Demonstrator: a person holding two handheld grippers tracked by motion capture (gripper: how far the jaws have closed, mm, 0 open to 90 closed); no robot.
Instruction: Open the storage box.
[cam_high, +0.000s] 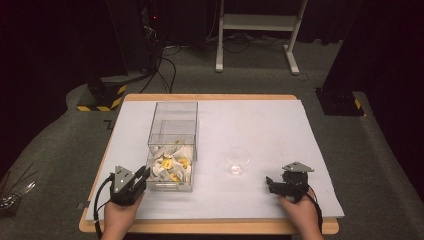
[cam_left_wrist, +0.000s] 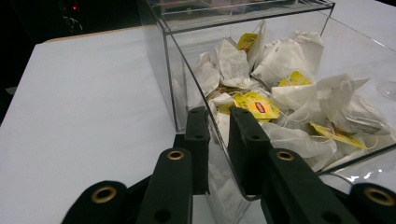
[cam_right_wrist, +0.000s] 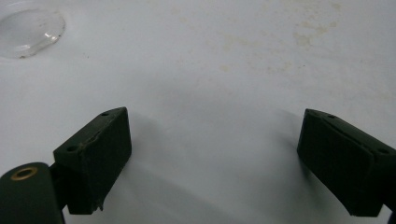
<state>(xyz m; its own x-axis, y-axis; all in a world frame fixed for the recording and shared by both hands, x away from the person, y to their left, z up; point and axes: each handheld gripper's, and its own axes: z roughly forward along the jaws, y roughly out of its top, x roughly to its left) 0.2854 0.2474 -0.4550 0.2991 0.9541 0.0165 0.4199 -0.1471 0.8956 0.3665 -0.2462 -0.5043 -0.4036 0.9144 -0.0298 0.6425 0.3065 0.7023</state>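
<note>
- 2 jaws of the left gripper (cam_left_wrist: 219, 135) pinch the clear box's (cam_high: 172, 120) curved front wall near the table's (cam_high: 300, 200) front-left corner
- Right gripper (cam_right_wrist: 212, 158) gapes wide, holding nothing, near the front-right corner

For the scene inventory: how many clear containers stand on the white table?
2. A clear plastic box holding white tea bags with yellow tags stands left of centre; a small clear glass cup stands to its right.

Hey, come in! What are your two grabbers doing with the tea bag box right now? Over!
Left gripper shut on clear box front wall. Right gripper open, on bare table. Tea bags untouched. Glass cup standing apart.
</note>
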